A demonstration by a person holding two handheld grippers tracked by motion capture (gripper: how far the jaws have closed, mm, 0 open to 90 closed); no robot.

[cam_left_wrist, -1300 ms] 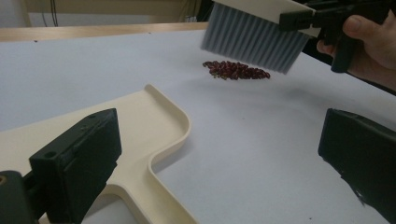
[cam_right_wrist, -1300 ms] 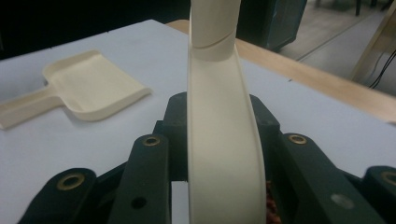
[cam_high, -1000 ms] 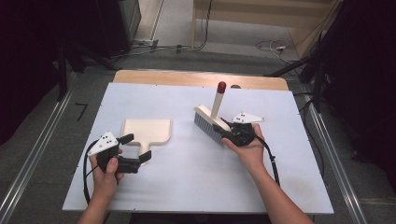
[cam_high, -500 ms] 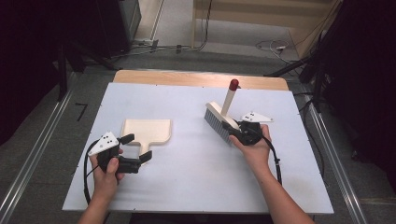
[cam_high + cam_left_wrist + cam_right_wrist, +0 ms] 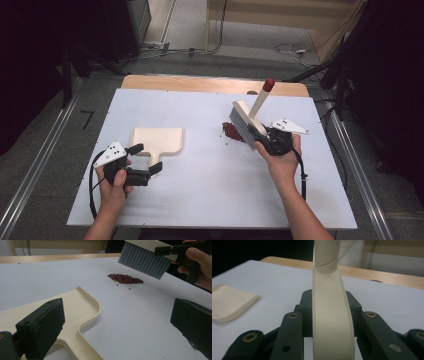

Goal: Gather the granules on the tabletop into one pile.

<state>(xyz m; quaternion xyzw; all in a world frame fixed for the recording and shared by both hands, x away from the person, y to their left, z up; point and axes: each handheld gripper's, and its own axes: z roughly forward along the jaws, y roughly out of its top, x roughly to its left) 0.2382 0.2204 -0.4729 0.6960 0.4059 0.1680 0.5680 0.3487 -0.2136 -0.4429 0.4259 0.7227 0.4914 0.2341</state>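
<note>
**Cream brush clamped on the right, wide jaws idle on the left**

Black jaws of the right gripper point(image 5: 256, 136) are closed on the cream brush point(image 5: 246, 120), pinching its curved handle from both sides; in the right gripper view that handle point(image 5: 332, 322) rises straight up between the two pads, pressed on each flank. In the high view the brush is tilted, its red-tipped handle end point(image 5: 269, 84) pointing up and away, its grey bristles point(image 5: 142, 261) facing down and to the left; the left gripper view shows those bristles lifted clear of the table, hanging just above and beside a small heap of dark red grains point(image 5: 231, 131); a few stray grains lie next to the heap.

The left gripper point(image 5: 145, 159) stands wide open, gripping nothing; in its own view the cream dustpan point(image 5: 75, 307) lies between the jaws, nearer the left jaw, with bare table between it and the right one; whether the left pad touches the pan's handle I cannot tell. The dustpan point(image 5: 157, 141) lies flat on the white table point(image 5: 200, 200), its handle pointing toward the person, its mouth toward the far edge; the heap of grains sits well apart from it, off to its right; a strip of wooden board point(image 5: 200, 84) runs along the table's far side.
</note>
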